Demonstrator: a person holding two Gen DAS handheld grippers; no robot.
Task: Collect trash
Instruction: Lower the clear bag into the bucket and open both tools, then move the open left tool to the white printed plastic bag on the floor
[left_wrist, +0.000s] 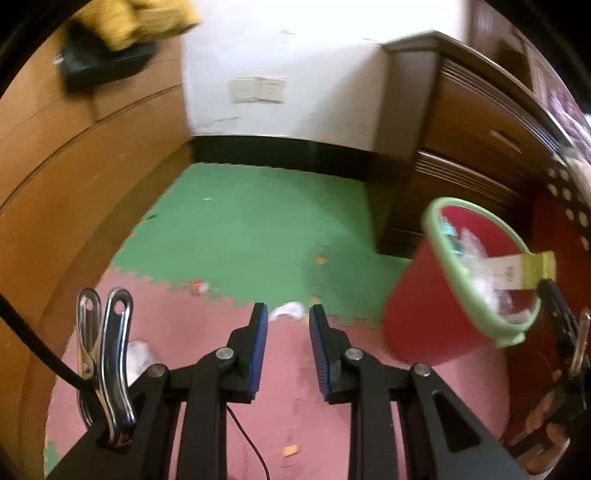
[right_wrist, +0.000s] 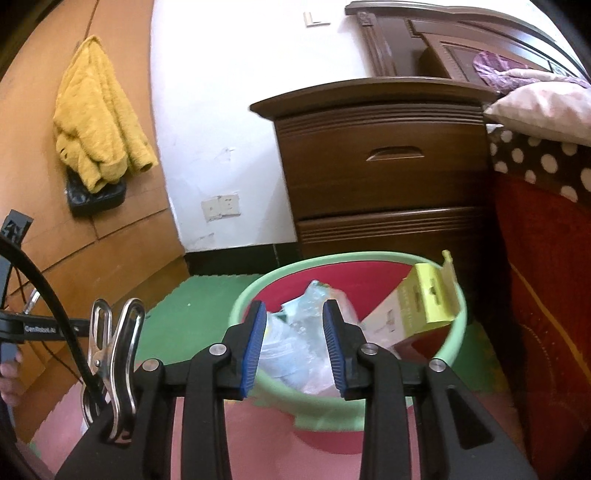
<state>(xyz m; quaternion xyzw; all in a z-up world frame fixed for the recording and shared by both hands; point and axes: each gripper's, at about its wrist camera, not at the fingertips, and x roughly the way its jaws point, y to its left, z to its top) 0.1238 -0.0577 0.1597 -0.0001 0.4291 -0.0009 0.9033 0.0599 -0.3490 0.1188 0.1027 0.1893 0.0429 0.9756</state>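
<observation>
A red bin with a green rim (right_wrist: 458, 314) stands by the nightstand, holding clear plastic bags (right_wrist: 306, 332) and a yellow-and-white carton (right_wrist: 424, 306). My right gripper (right_wrist: 293, 304) hovers over the bin's near rim, jaws apart, pads pressing on nothing. In the left wrist view the bin (left_wrist: 424, 314) looks tilted at the right, with the right gripper (left_wrist: 554, 295) at its rim. My left gripper (left_wrist: 288, 308) is open and empty above the pink mat. A crumpled white scrap (left_wrist: 291, 312) lies on the floor beyond its tips. A red-and-white wrapper (left_wrist: 199, 286) lies further left.
Green and pink foam mats (left_wrist: 240, 229) cover the floor. A dark wooden nightstand (right_wrist: 380, 166) stands behind the bin and a bed with a polka-dot cover (right_wrist: 535, 162) to the right. A yellow towel (right_wrist: 99, 118) hangs on the wooden panel. Small orange scraps (left_wrist: 321, 259) dot the mats.
</observation>
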